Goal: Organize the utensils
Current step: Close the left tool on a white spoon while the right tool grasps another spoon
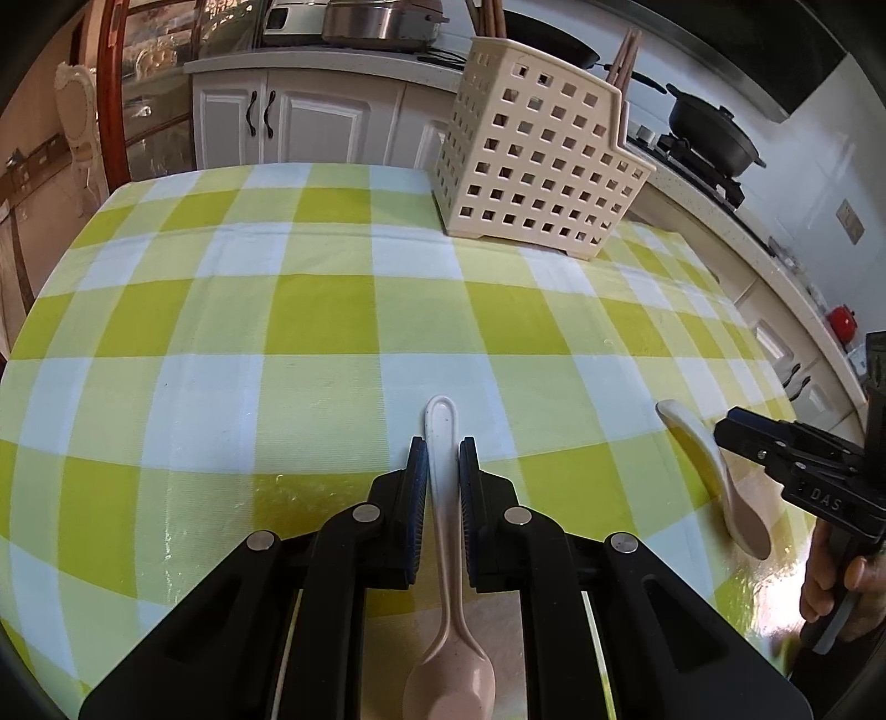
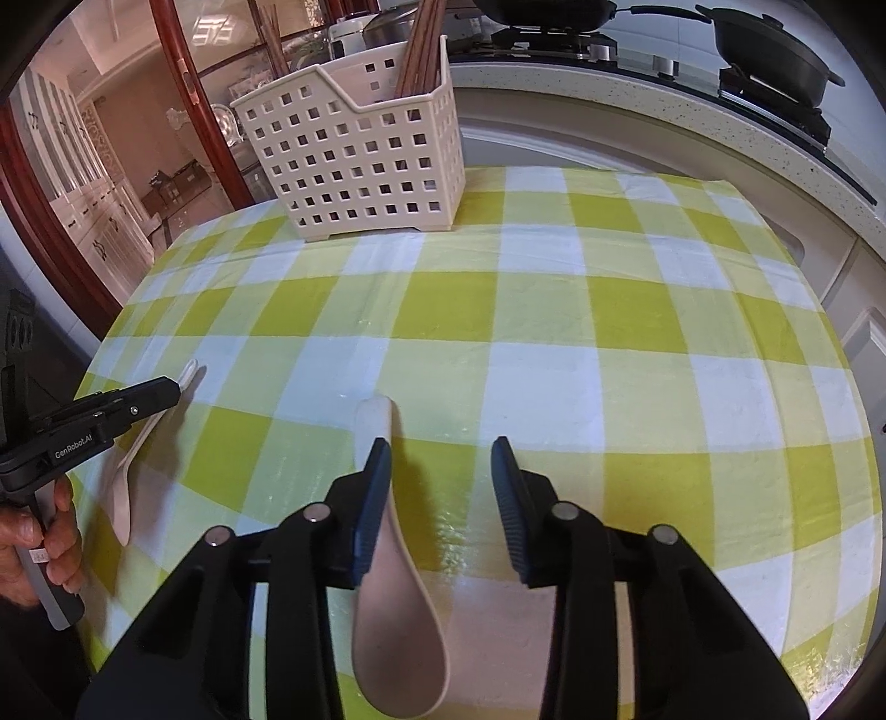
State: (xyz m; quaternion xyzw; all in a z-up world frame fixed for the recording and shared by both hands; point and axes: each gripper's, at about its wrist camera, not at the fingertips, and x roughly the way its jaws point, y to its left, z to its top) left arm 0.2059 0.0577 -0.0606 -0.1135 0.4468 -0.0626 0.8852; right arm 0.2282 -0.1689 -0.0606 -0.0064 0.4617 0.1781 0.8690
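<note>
Presently I find the bench point(image 2: 554, 310) bare between me and the caddy point(image 2: 354, 160) at its far edge, chopsticks point(image 2: 421, 50) standing inside; nothing obstructs. Both spoons look light, stiff, smooth, likely slippery; I'd take the handle. The left hand-held gripper point(image 1: 443, 448) clamps one spoon point(image 1: 443, 498) mid-handle. The right hand-held gripper point(image 2: 440, 448) stands apart around the other spoon point(image 2: 387, 598), left pad touching, not yet gripping.

White kitchen cabinets point(image 1: 310, 119), speckled countertop point(image 2: 692, 119), red-framed glass door point(image 2: 183, 83), daylight.
</note>
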